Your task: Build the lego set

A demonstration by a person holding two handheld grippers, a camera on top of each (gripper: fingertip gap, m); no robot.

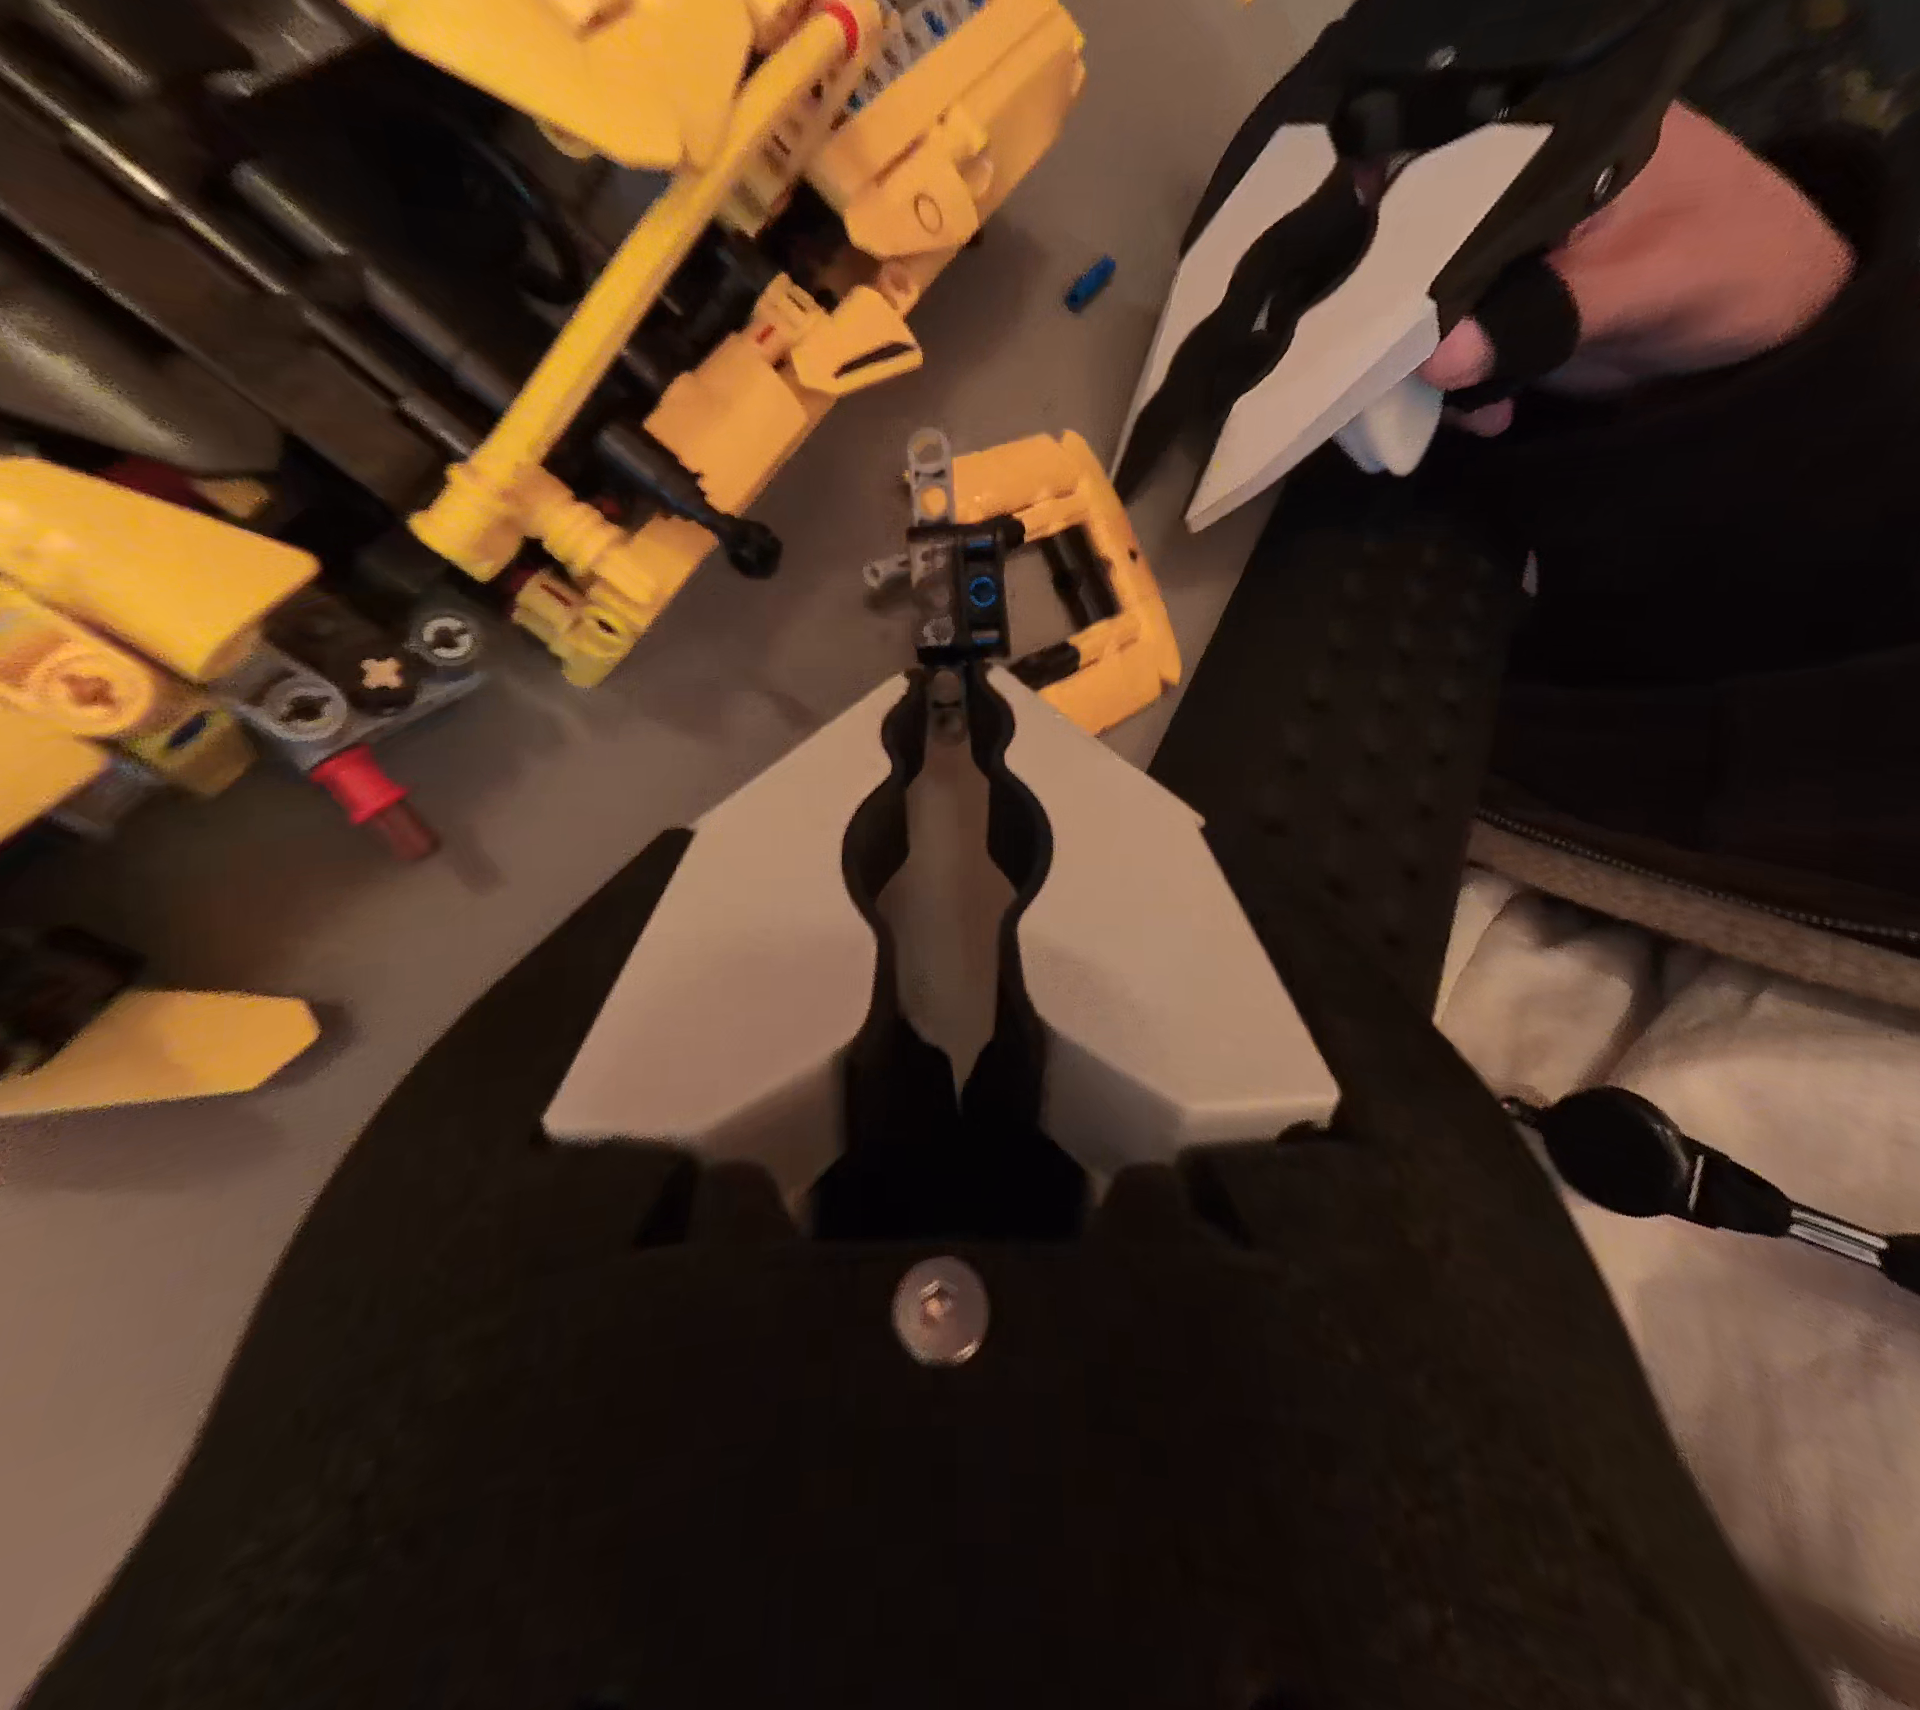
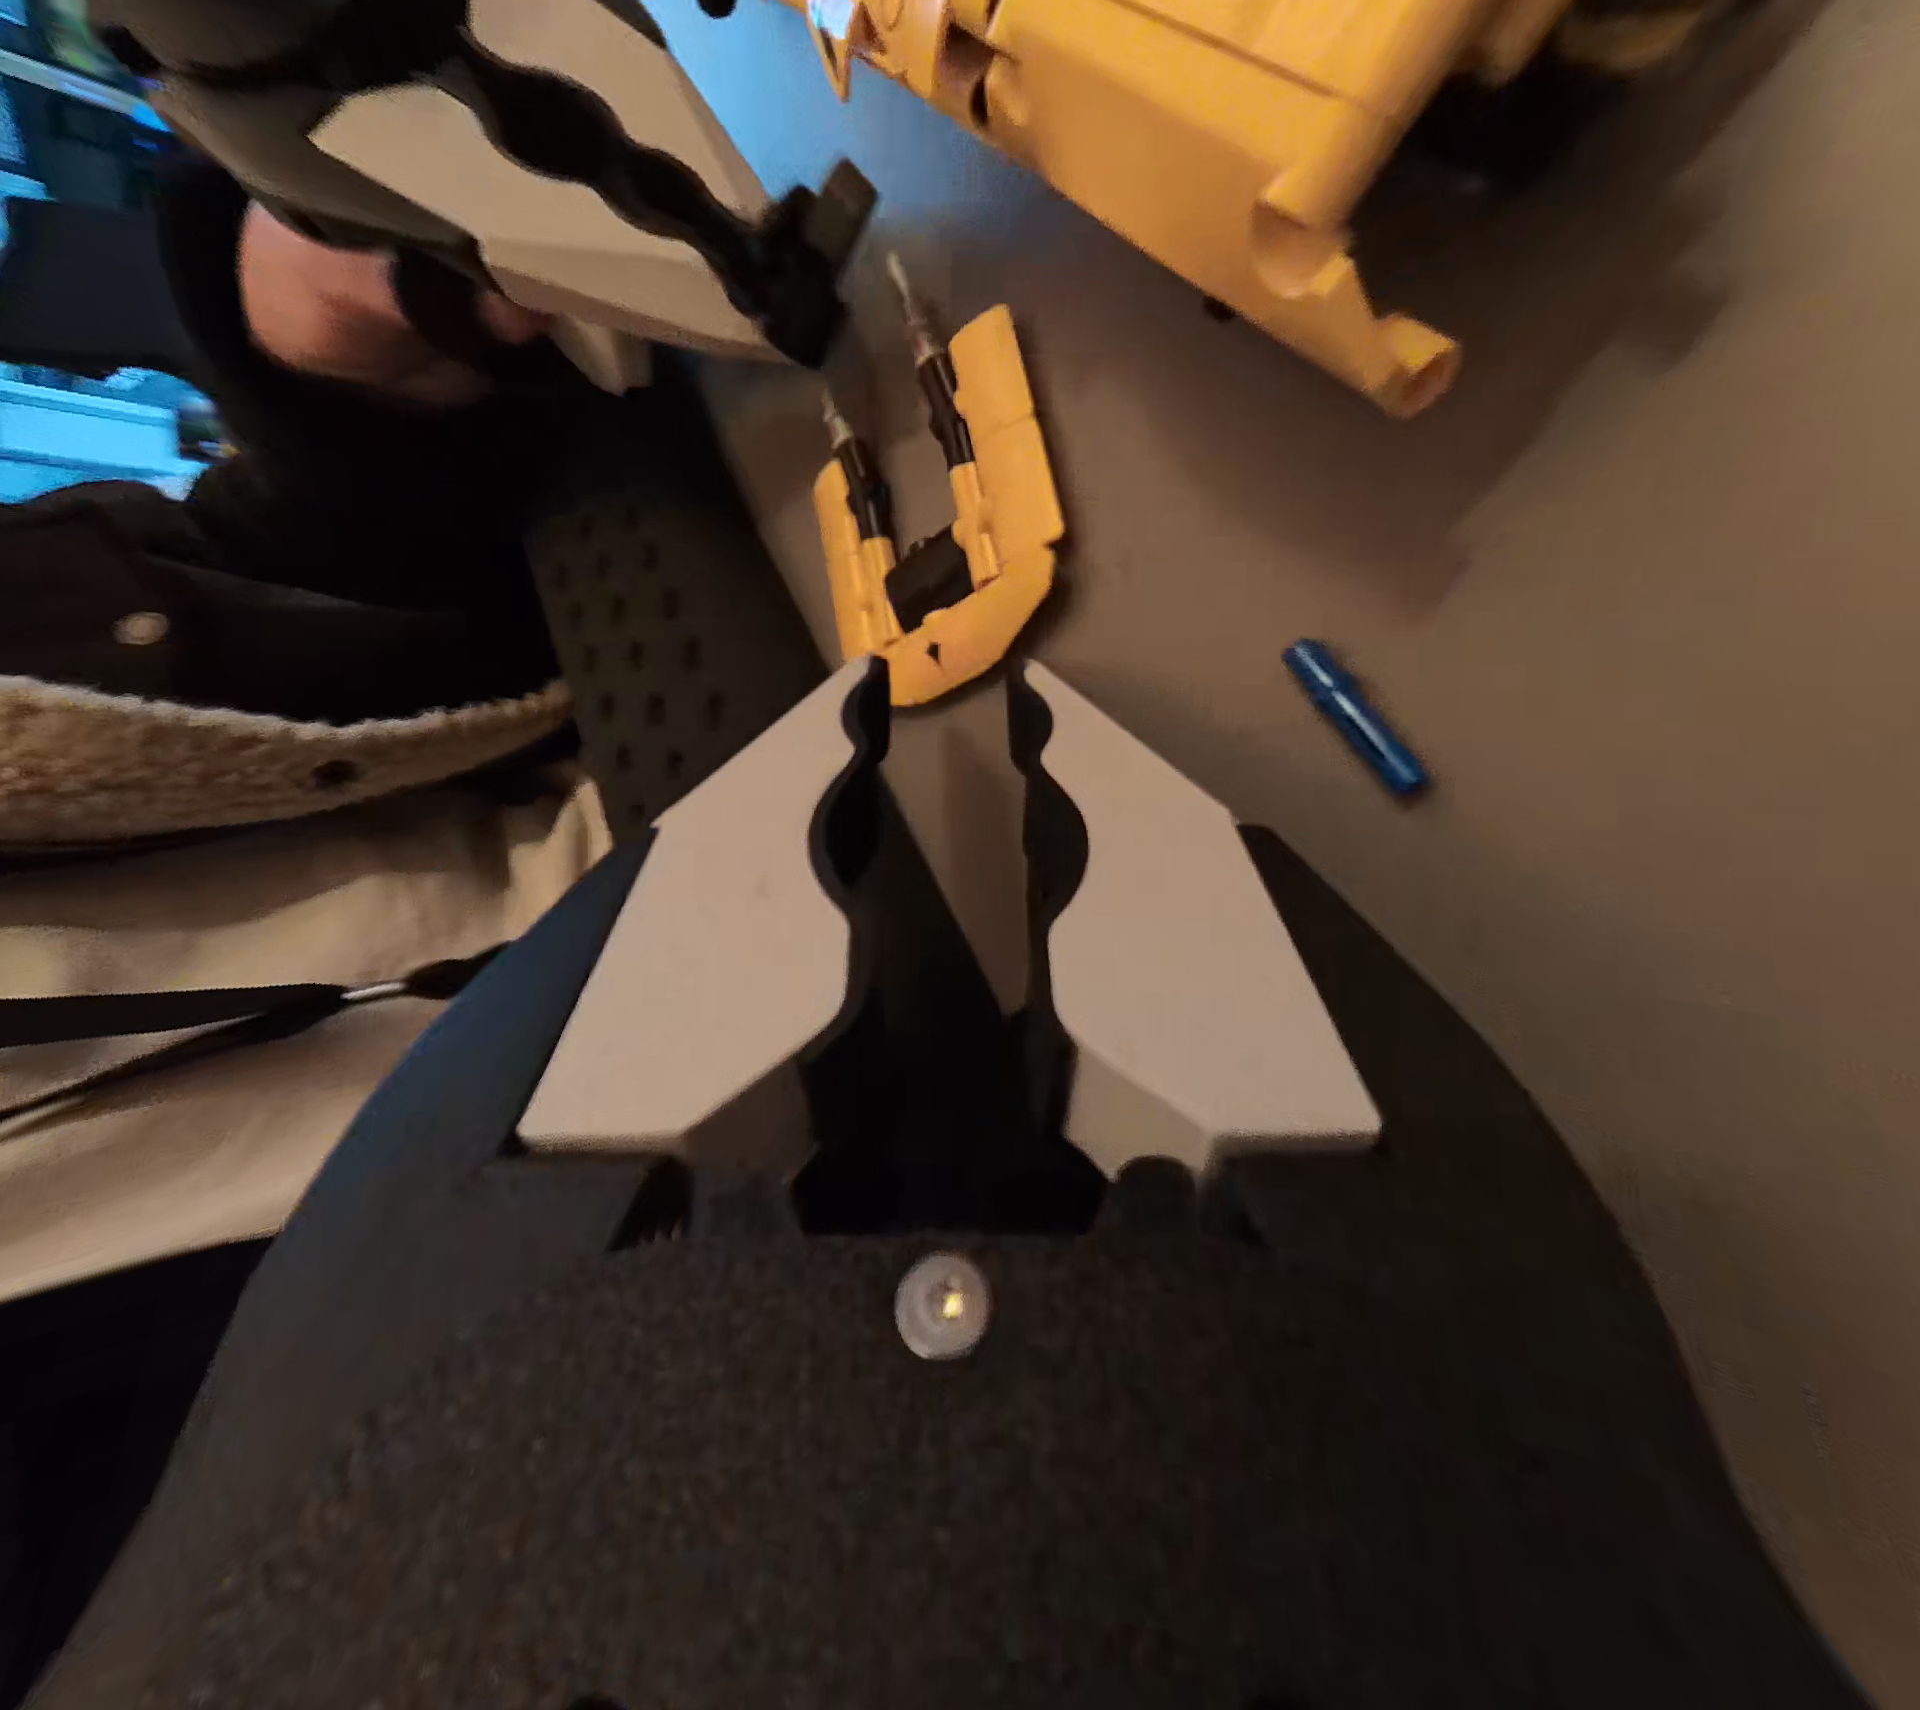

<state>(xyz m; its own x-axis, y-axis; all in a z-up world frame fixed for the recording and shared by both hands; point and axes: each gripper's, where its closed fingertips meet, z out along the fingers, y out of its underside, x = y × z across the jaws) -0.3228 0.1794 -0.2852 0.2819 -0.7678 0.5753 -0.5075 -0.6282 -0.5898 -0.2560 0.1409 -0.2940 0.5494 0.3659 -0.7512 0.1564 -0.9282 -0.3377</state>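
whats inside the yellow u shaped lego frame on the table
Two black rods with grey tips run along its arms, and a black block sits in the yellow frame. How they attach is hidden.

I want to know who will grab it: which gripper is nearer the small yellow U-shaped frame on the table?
Right. The right gripper sits open at the yellow U-shaped frame; the left gripper, pinching a small black piece, sits slightly off.

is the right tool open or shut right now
Open. In its own view the right tool shows a clear gap between its fingertips, empty, just short of the small yellow frame on the table.
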